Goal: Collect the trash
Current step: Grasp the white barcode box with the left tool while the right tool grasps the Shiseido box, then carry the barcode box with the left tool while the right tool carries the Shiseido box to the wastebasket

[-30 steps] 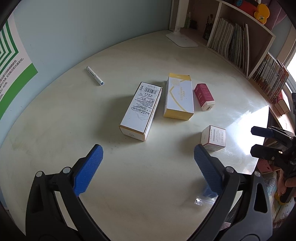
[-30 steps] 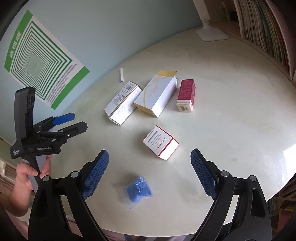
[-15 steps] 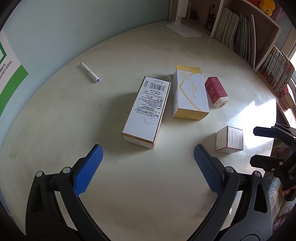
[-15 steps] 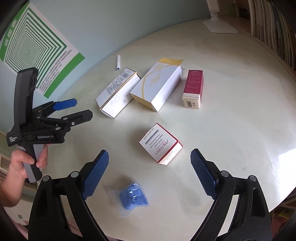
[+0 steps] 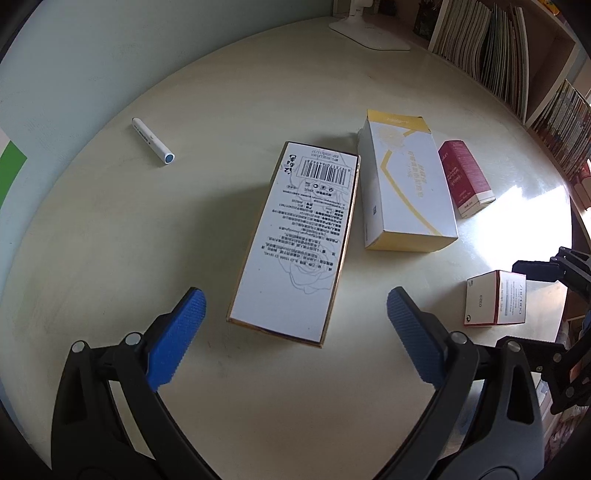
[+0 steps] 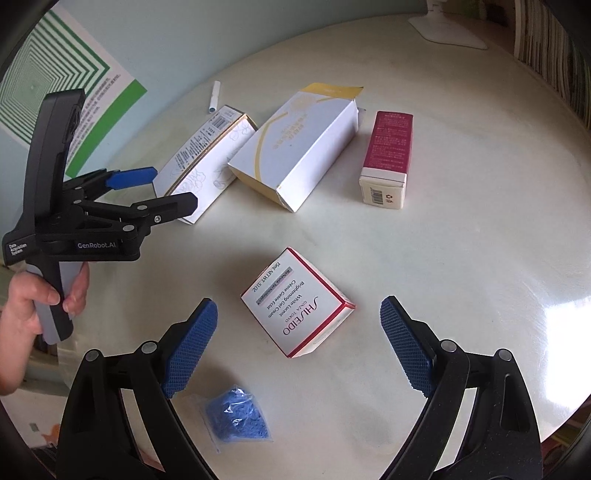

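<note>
My left gripper is open and empty, its blue pads on either side of the near end of a long white barcode box, also in the right wrist view. My right gripper is open and empty, astride a small white and red Shiseido box, also in the left wrist view. A white and yellow box and a dark red box lie beyond. A clear bag of blue bits lies by my right gripper's left finger.
A white pen lies at the far left of the round cream table. A white lamp base stands at the back. Bookshelves line the right side. A green poster hangs on the wall.
My left gripper has moved forward to the barcode box. My right gripper has closed in on the Shiseido box. Both have stayed open.
</note>
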The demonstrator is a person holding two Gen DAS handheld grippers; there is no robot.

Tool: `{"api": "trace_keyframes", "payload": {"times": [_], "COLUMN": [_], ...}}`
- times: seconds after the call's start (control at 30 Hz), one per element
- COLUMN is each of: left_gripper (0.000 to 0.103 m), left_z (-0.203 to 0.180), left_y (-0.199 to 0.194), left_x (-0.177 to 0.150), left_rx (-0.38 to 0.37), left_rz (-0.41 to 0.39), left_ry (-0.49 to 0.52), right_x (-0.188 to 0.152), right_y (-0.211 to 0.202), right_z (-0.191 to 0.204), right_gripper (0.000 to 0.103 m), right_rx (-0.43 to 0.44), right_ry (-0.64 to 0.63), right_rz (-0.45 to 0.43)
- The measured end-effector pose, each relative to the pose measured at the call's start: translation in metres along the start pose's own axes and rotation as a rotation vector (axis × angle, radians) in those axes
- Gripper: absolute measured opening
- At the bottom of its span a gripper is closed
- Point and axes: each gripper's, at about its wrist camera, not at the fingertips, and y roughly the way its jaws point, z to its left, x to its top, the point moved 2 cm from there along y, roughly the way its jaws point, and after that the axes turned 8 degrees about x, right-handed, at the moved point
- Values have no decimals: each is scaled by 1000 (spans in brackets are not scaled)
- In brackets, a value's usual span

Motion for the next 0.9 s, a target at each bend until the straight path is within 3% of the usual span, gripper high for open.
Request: {"api": "trace_keyframes", "payload": {"times": [0.17,0.33,0.43,0.57,0.67,0.9], "left_gripper": [96,95,86,61,47,46], "left_z": [-5,-7,-9,-10,-10,-7], "left_y": [5,13,17,23,22,16], "left_x": [6,13,16,16,16,14], "left_rx": [4,-2,-4,-12,-14,-8], "left_rz": [-8,-10,-13,4,4,-10], "left_ry": [20,25,39,45,46,57], "right_x": [-2,-4,-1,0,1,-3], "right_y": [6,8,11,11,9,-4], "right_z": [-3,-1,0,0,-3,-7], "right_gripper": [88,79,72,48,46,46], "right_rx": [-10,-31,-46,-85,-83,-83], "right_ry": [-6,-47,-64,-95,-88,-67], "right_rz": [12,11,6,12,5,-29]}}
